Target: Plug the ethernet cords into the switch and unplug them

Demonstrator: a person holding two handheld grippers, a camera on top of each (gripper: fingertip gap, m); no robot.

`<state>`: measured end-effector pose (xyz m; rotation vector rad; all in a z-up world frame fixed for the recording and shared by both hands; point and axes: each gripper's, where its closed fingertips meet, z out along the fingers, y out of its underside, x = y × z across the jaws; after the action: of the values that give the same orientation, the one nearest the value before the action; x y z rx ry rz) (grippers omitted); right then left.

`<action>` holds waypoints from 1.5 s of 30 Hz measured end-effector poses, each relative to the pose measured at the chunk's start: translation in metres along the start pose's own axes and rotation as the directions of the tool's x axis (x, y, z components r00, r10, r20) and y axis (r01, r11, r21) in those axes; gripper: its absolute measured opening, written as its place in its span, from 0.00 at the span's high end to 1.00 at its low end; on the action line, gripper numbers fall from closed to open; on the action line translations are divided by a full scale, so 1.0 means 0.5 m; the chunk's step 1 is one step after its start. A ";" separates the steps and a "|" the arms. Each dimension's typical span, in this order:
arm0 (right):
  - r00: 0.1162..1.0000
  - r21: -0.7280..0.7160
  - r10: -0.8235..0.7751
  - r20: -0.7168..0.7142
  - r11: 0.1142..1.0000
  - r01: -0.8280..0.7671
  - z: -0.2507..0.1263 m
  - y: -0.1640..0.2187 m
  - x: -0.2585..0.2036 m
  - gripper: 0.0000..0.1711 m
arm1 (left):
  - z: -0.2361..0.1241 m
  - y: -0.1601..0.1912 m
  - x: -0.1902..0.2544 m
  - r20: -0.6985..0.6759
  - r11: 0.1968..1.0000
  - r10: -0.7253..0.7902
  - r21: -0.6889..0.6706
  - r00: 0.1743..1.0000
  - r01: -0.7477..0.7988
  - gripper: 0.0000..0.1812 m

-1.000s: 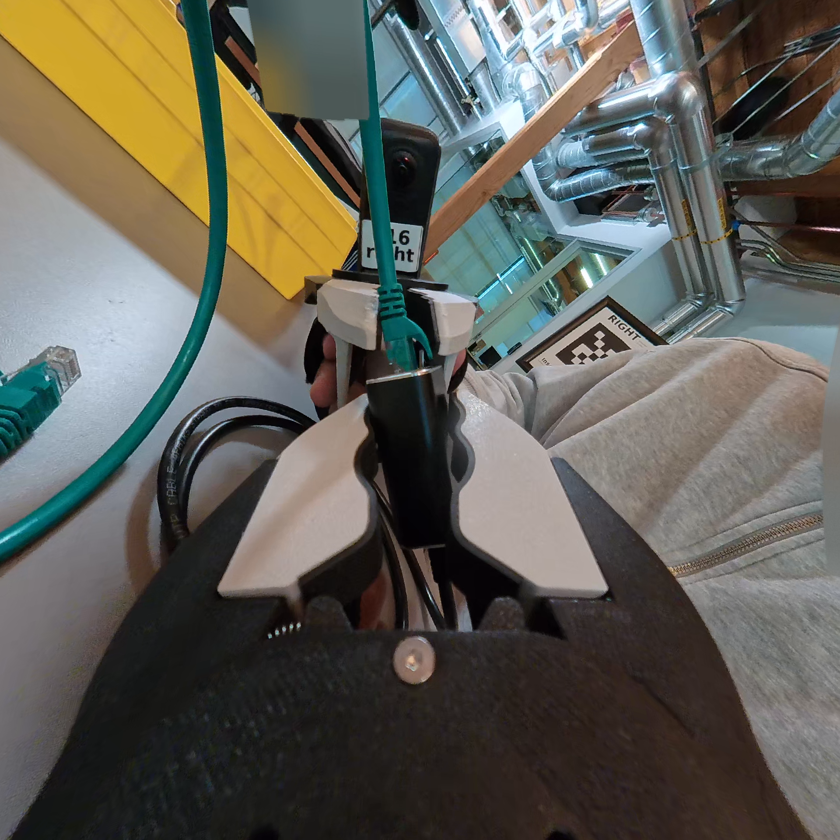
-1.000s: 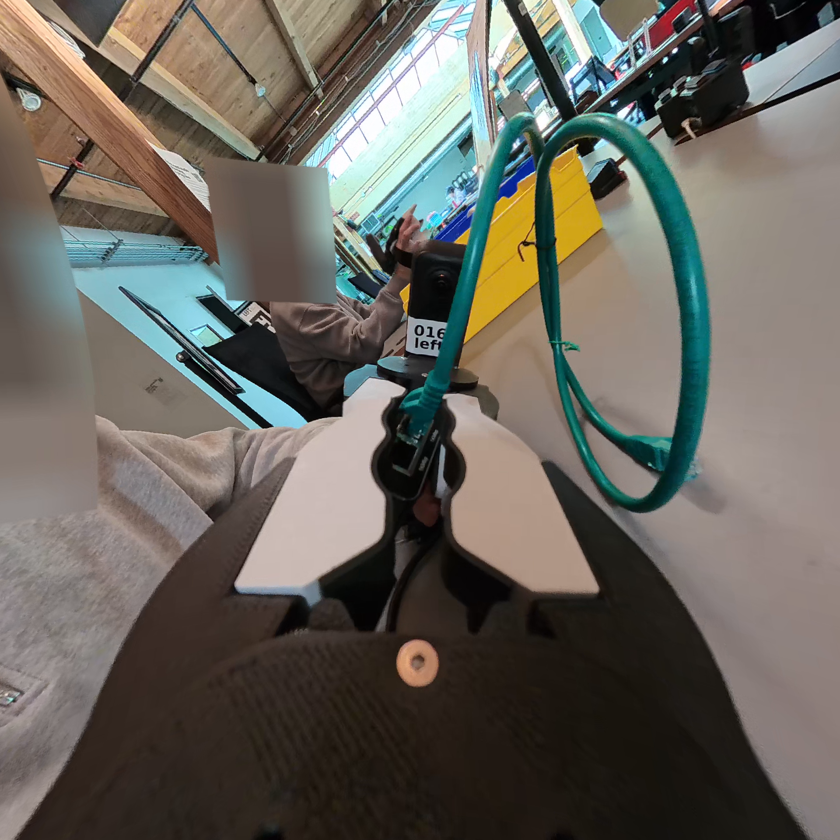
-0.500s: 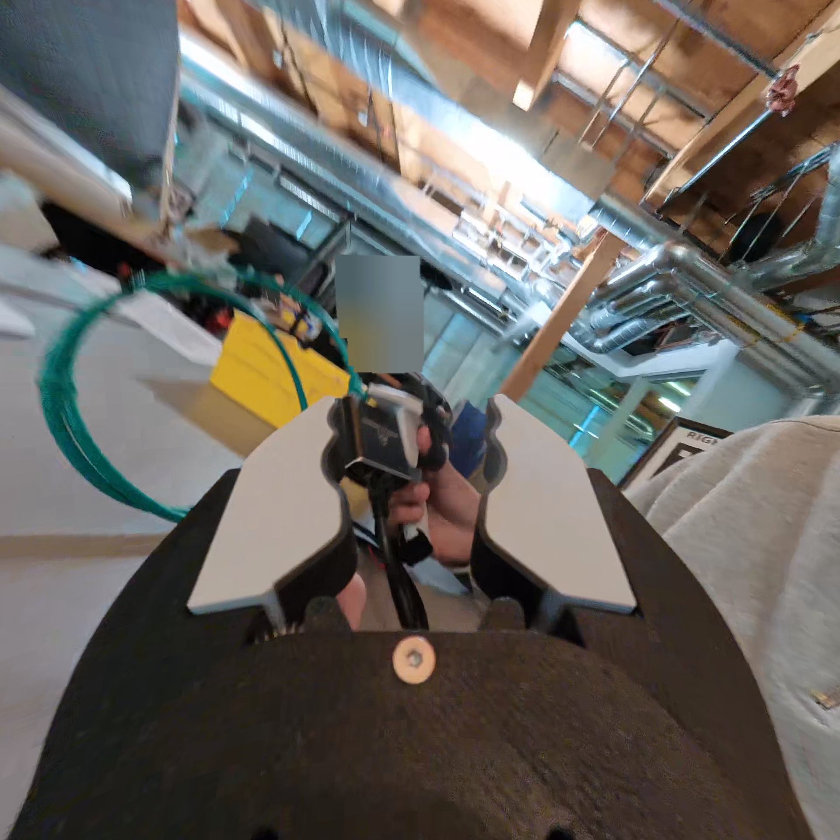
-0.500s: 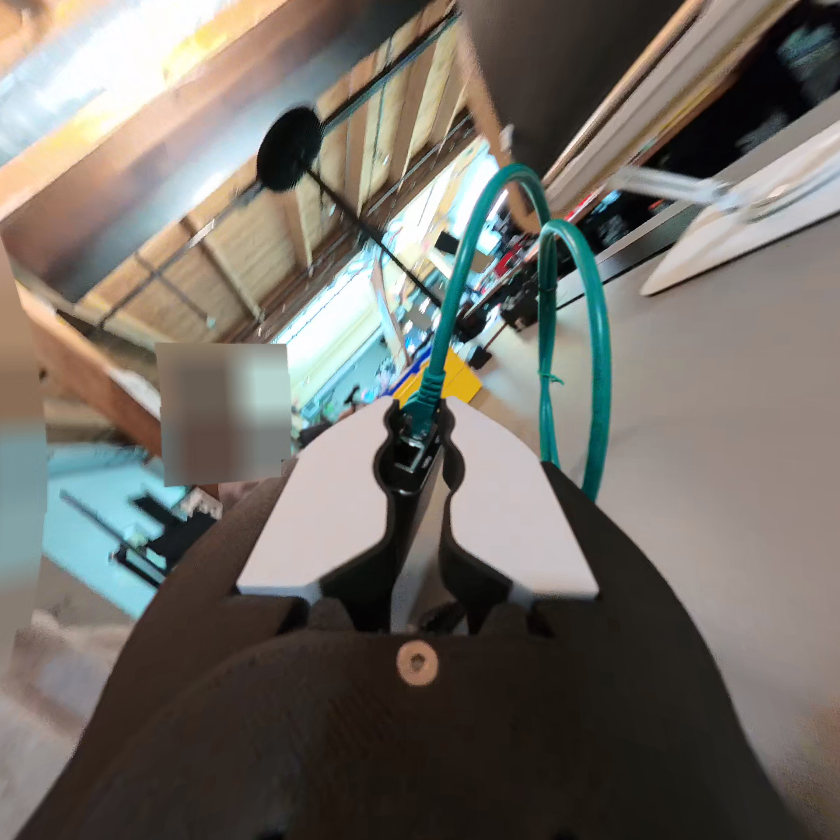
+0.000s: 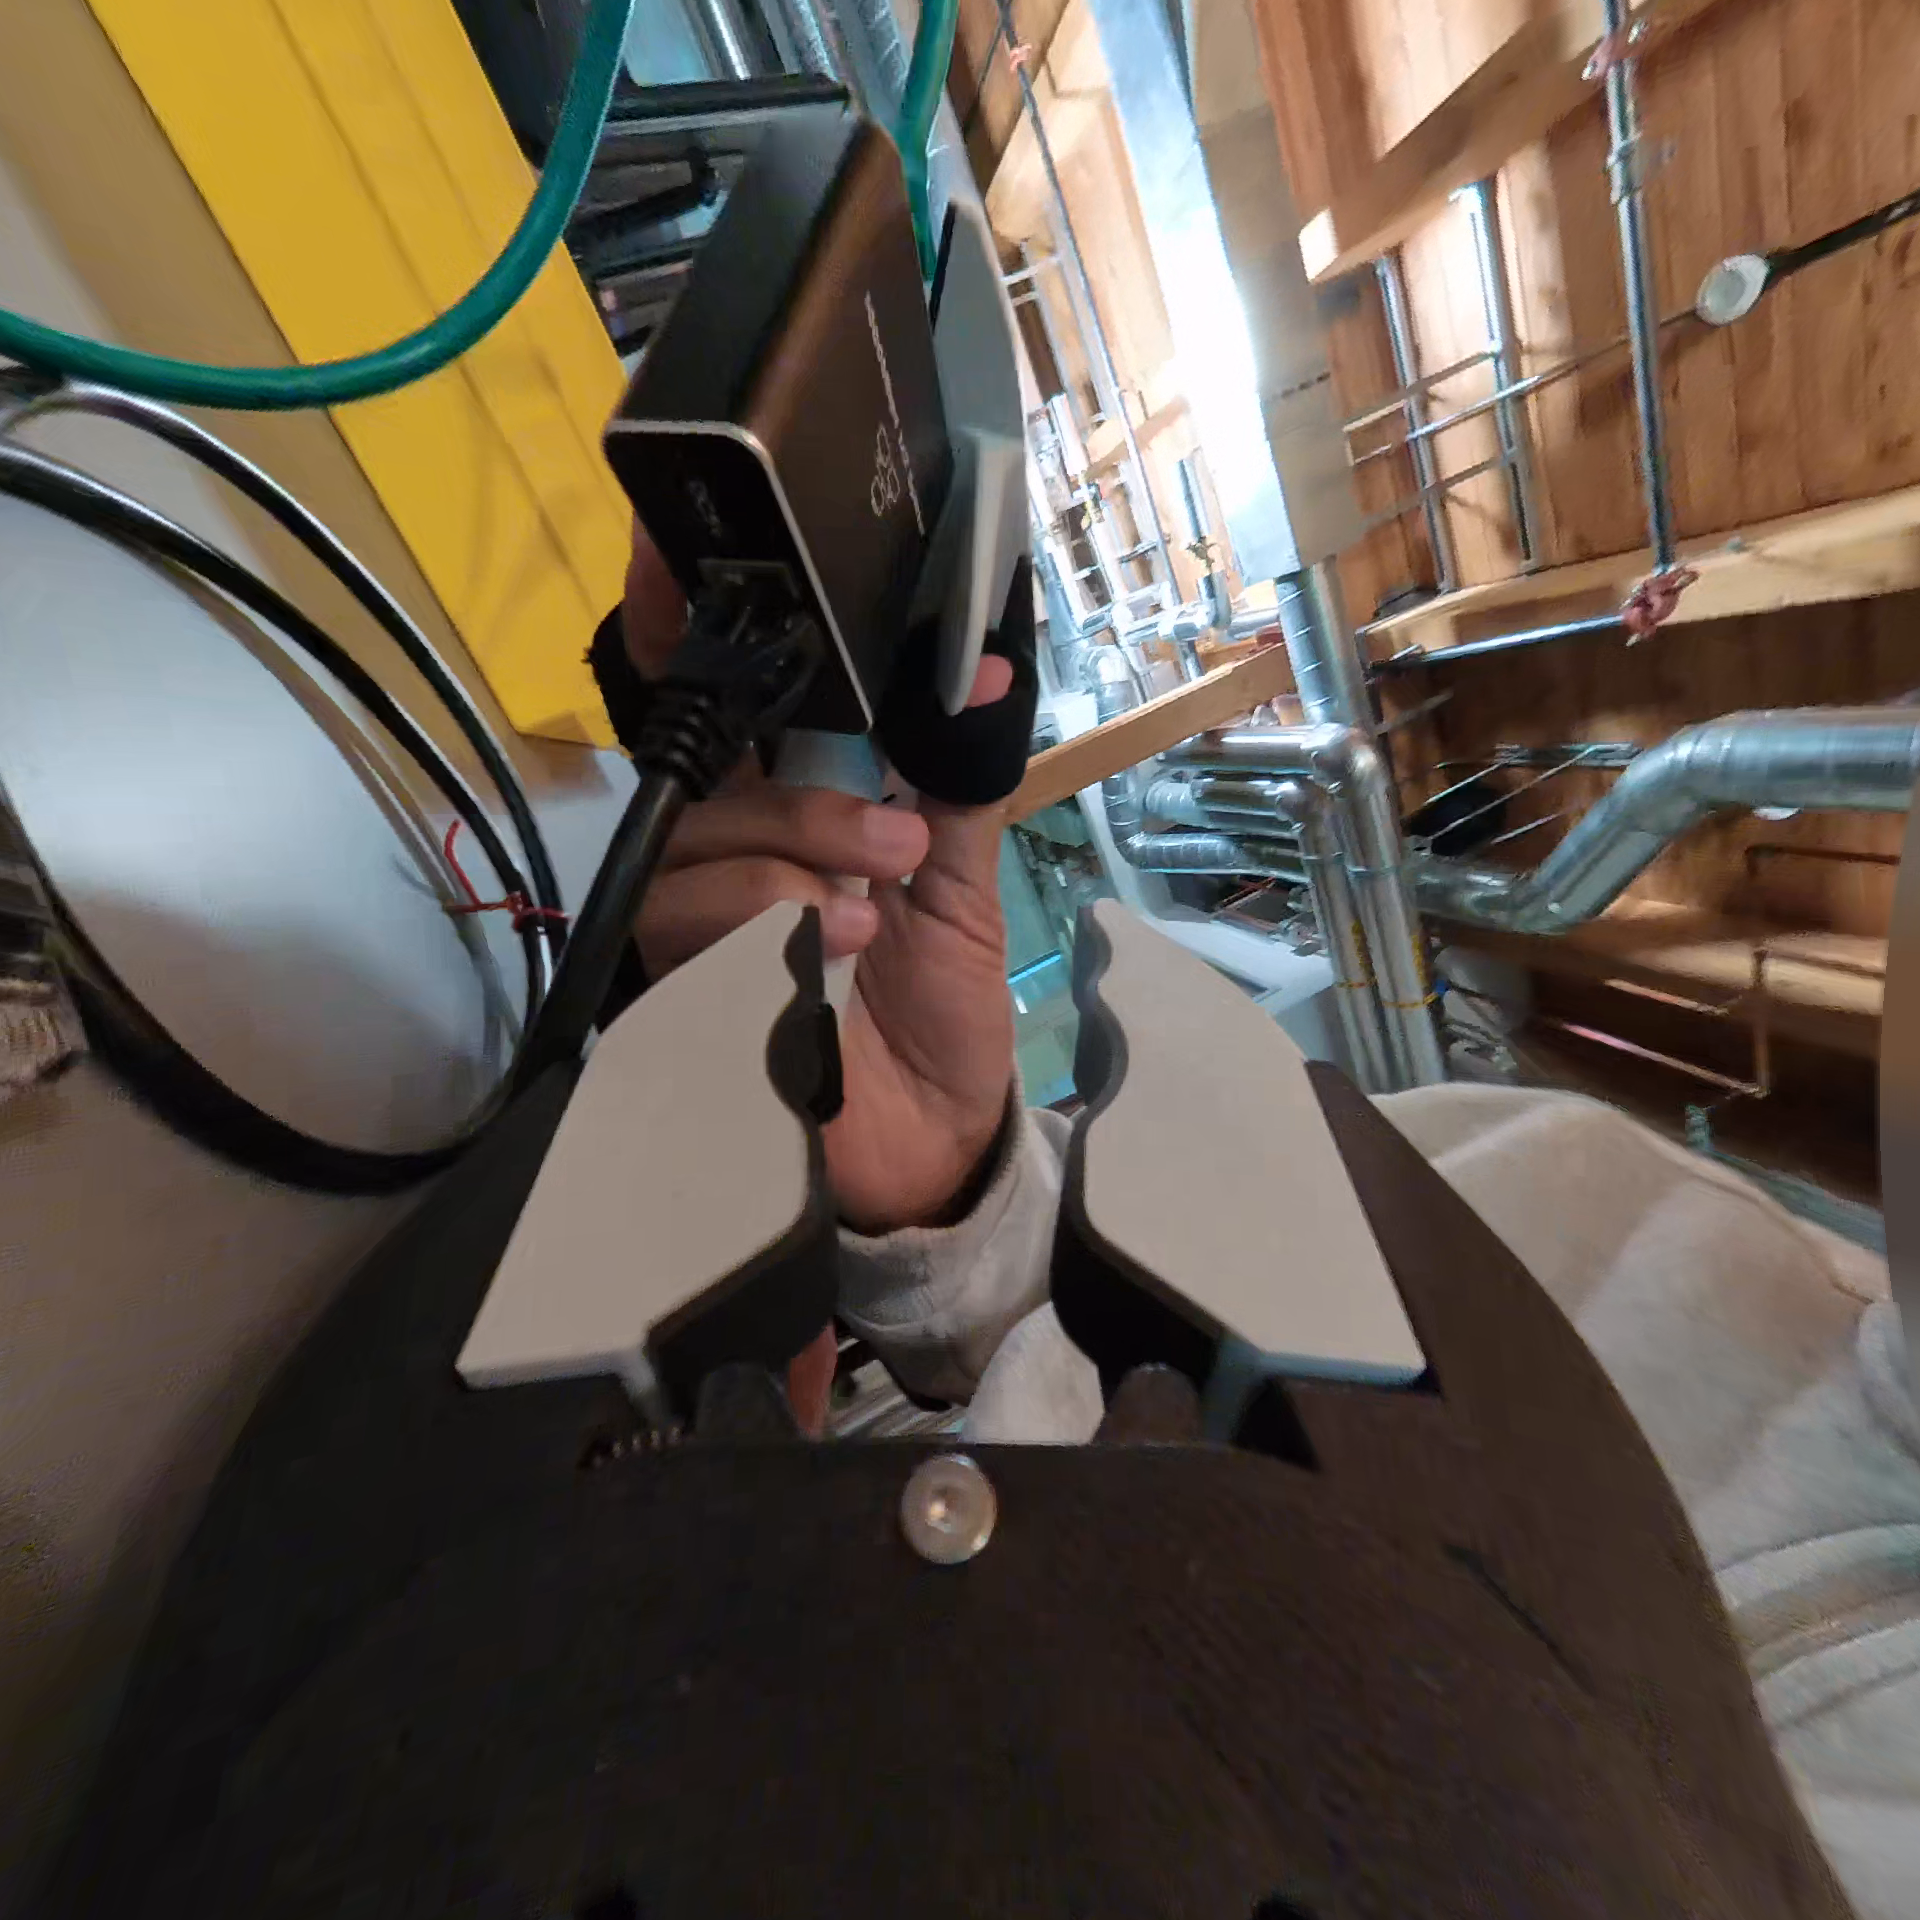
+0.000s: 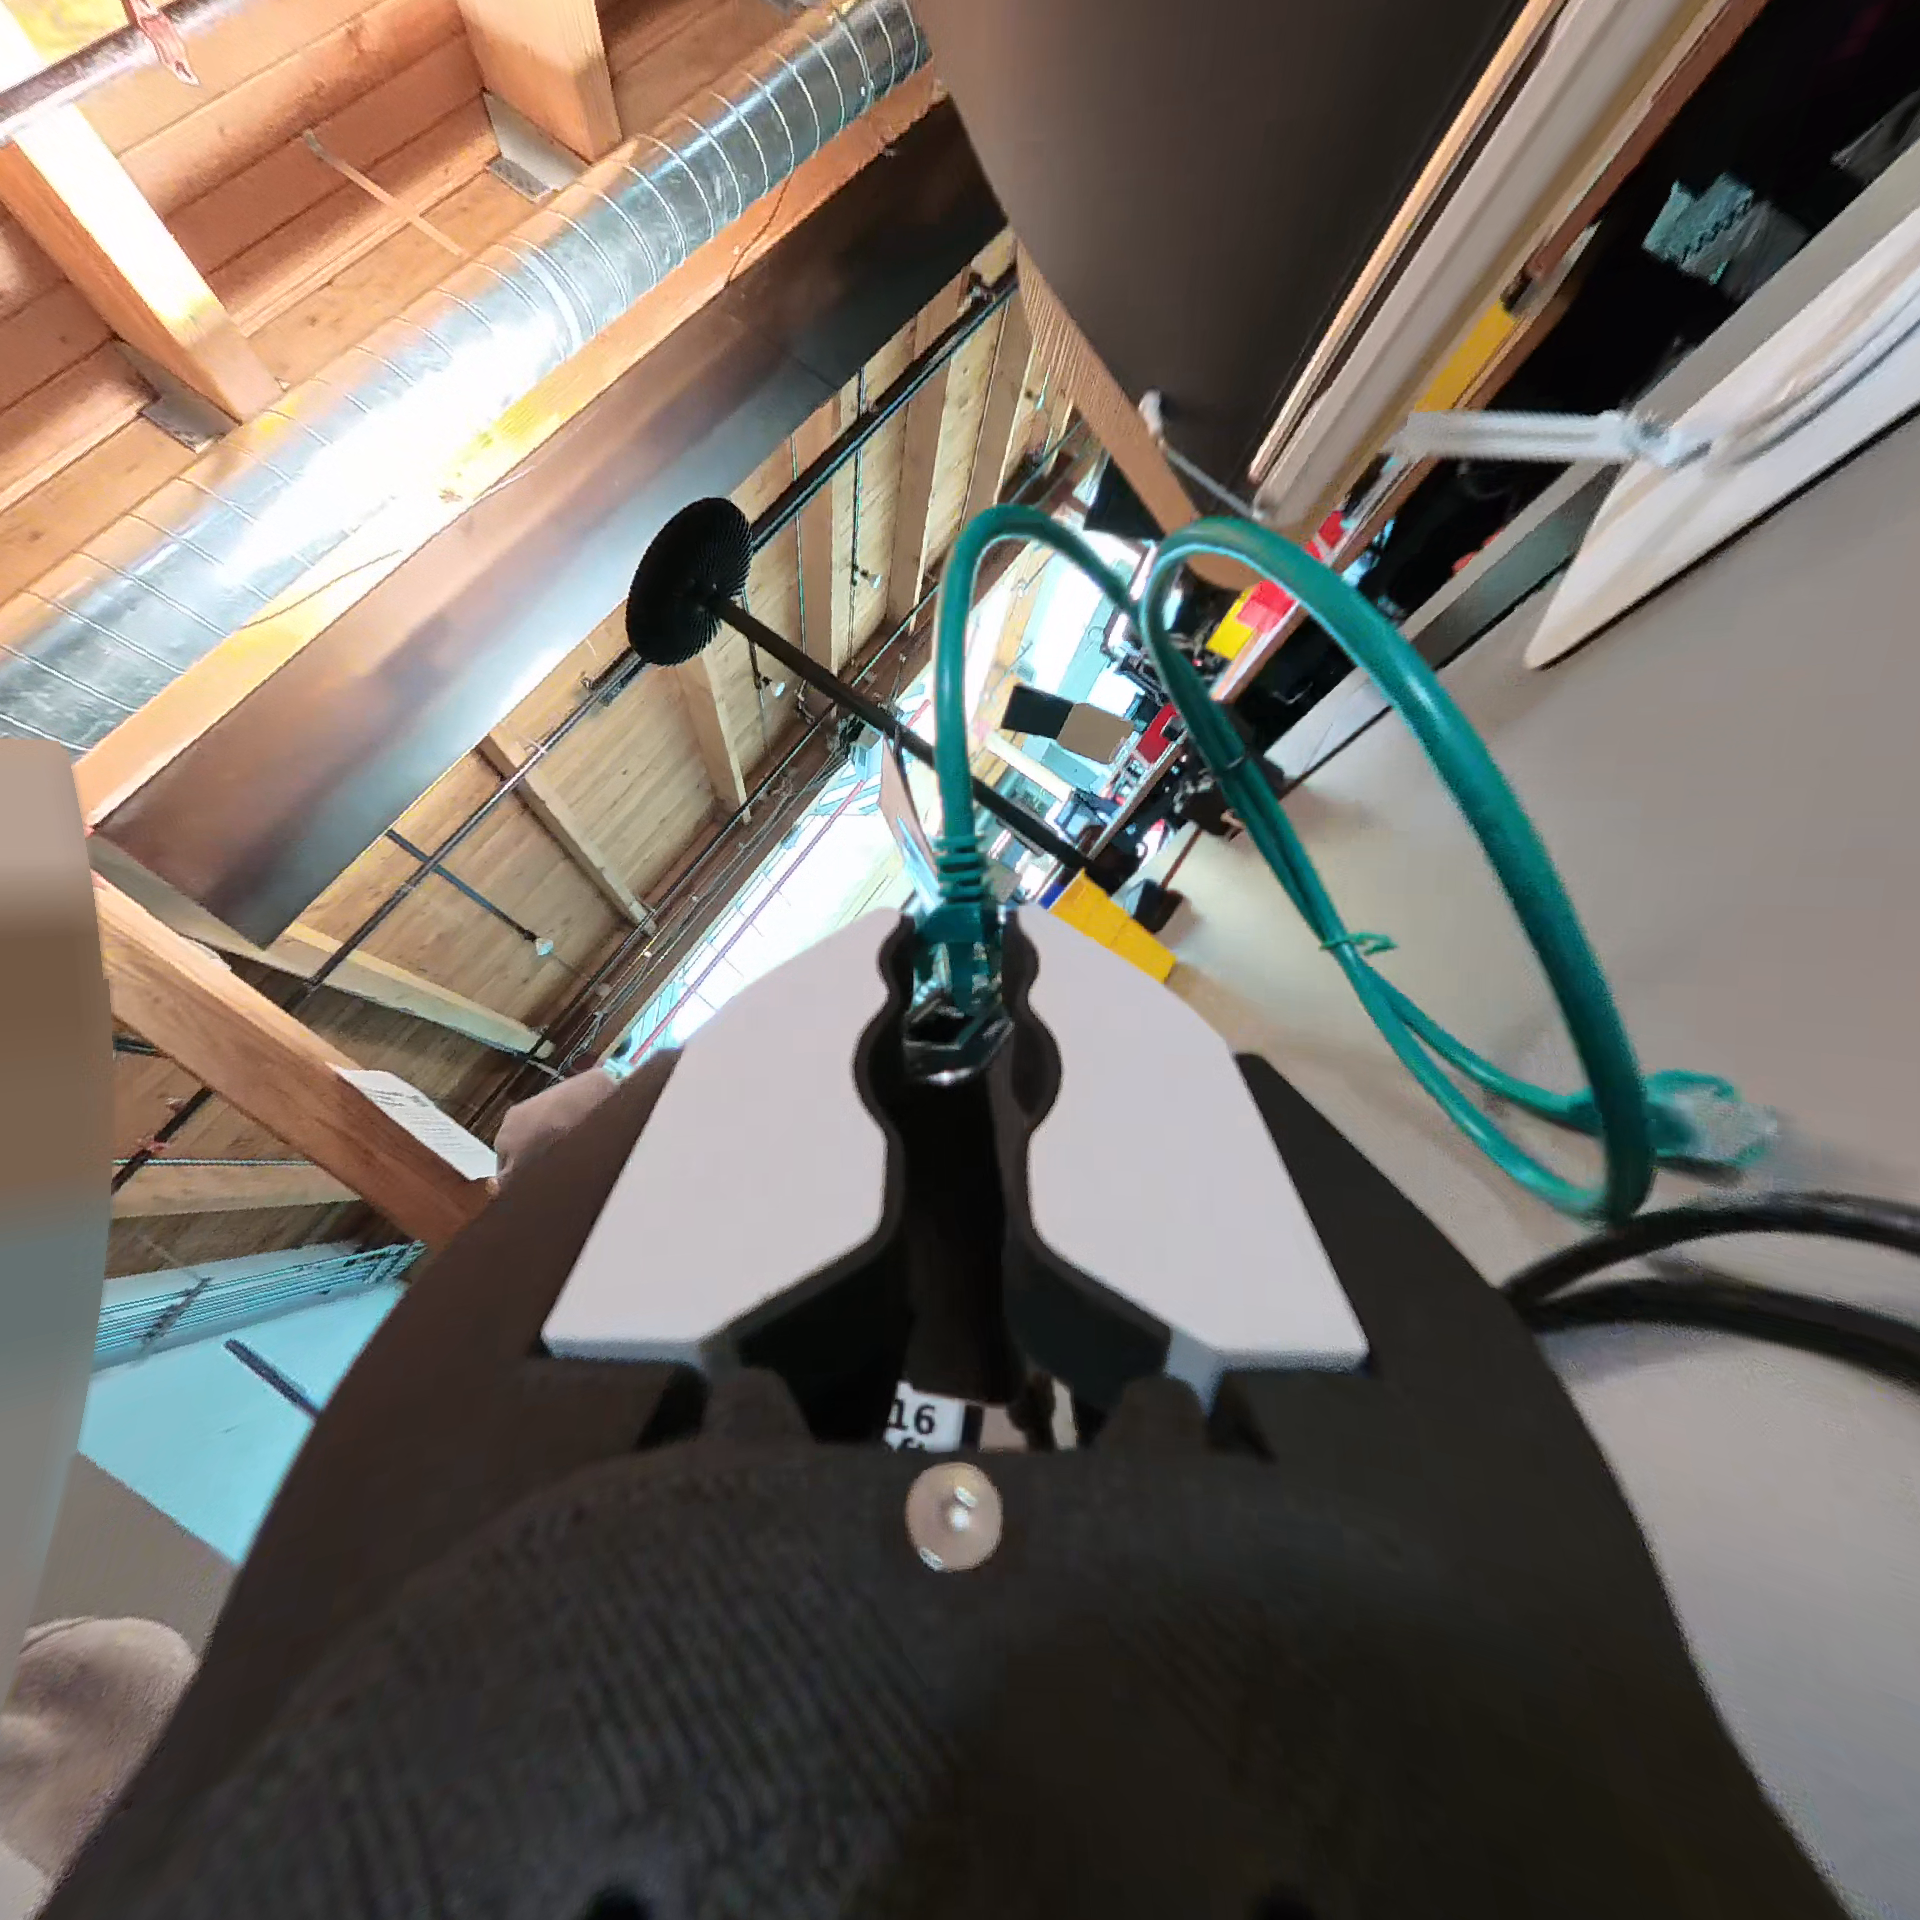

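The black switch (image 5: 800,416) is up off the table, clamped edge-on in my right gripper (image 6: 958,935); its body (image 6: 956,1195) runs back between the shut fingers. A green ethernet cord (image 6: 1455,790) is plugged into the switch's far end by its green plug (image 6: 961,925). The cord loops right, and its free plug (image 6: 1704,1127) lies on the table. A black cable (image 5: 665,748) is plugged into the switch's near end. My left gripper (image 5: 948,920) is open and empty, below the switch. The hand on the right gripper (image 5: 914,1039) shows between its fingers.
A yellow bin (image 5: 416,312) stands on the grey table (image 5: 208,831) behind the switch. Black cable loops (image 5: 312,1122) lie on the table at left and also show in the right wrist view (image 6: 1714,1278). A grey sleeve (image 5: 1662,1351) is at right.
My left gripper was shut on the switch a second ago; it has opened and dropped back below it. My right gripper now carries the switch alone, with the green cord in it.
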<state>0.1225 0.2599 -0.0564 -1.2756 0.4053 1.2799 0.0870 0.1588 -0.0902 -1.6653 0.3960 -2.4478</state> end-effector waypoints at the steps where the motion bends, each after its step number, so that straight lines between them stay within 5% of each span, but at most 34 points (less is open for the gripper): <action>1: 1.000 -0.001 0.001 -0.001 1.000 -0.001 0.001 0.004 -0.001 0.91 | -0.002 -0.001 -0.001 0.015 0.999 0.032 0.014 0.999 -0.032 0.76; 4: 1.000 0.007 0.017 0.003 1.000 -0.017 0.002 0.002 -0.001 0.91 | -0.006 -0.027 0.002 0.056 0.990 0.127 0.058 0.990 -0.130 0.66; 10: 0.995 0.032 0.089 0.048 0.995 -0.090 0.001 -0.001 -0.007 0.91 | -0.033 -0.075 0.004 0.140 0.946 0.273 0.142 0.952 -0.292 0.61; 22: 0.995 -0.101 0.070 0.076 0.993 -0.063 0.008 0.062 -0.018 0.90 | -0.074 -0.187 0.051 0.299 0.707 0.614 0.204 0.730 -0.678 0.40; 27: 0.998 -0.142 -0.004 0.062 0.990 0.013 0.009 0.079 -0.010 0.90 | -0.099 -0.211 0.018 0.131 0.891 0.272 0.340 0.953 -0.301 0.48; 31: 0.997 -0.184 0.026 0.072 0.983 -0.012 0.011 0.100 -0.008 0.90 | -0.109 -0.207 -0.014 0.010 0.937 0.033 0.347 0.999 -0.034 0.59; 39: 0.991 -0.273 -0.029 0.133 0.960 0.064 0.021 0.140 -0.034 0.91 | -0.094 -0.187 0.006 -0.015 0.965 0.071 0.255 0.997 -0.064 0.73; 45: 0.982 -0.385 0.179 0.060 0.912 -0.143 0.014 0.171 -0.009 0.91 | -0.121 -0.224 -0.005 0.135 0.938 0.232 0.232 0.963 -0.258 0.82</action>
<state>0.0450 0.2450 -0.0904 -1.5214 0.2012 1.6088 0.0339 0.2740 -0.0797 -1.5306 0.2539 -2.1211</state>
